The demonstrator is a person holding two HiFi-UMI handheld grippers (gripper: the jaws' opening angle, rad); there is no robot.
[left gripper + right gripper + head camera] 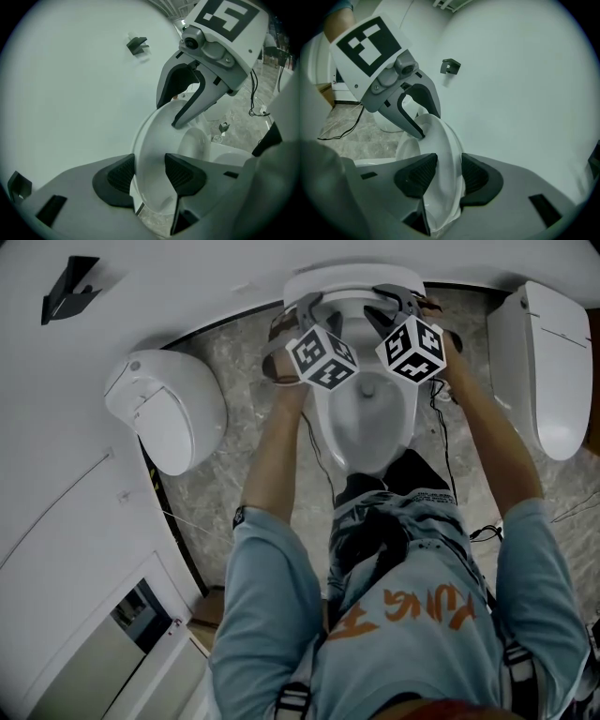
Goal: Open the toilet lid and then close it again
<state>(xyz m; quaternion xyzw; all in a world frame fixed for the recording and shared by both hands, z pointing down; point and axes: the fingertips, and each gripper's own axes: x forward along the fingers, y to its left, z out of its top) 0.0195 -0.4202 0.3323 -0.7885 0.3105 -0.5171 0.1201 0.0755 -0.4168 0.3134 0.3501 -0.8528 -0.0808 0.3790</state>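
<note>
Two other toilets (167, 409) beside raised lid (349, 281)

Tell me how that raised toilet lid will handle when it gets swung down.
The toilet lid looks like a rigid, glossy shell: probably stiff, but slippery to grip. Standing raised by the wall, it likely pivots at its base and may drop once past upright. The left gripper and right gripper both clamp its rim, which should steady it.

- You face a plain white wall (187, 277) with a small black bracket (70, 289) mounted on it.
- Under you lies a grey marbled floor (248, 427).
- A spare white toilet (164, 409) stands at your left, a second spare toilet (553, 362) at your right.
</note>
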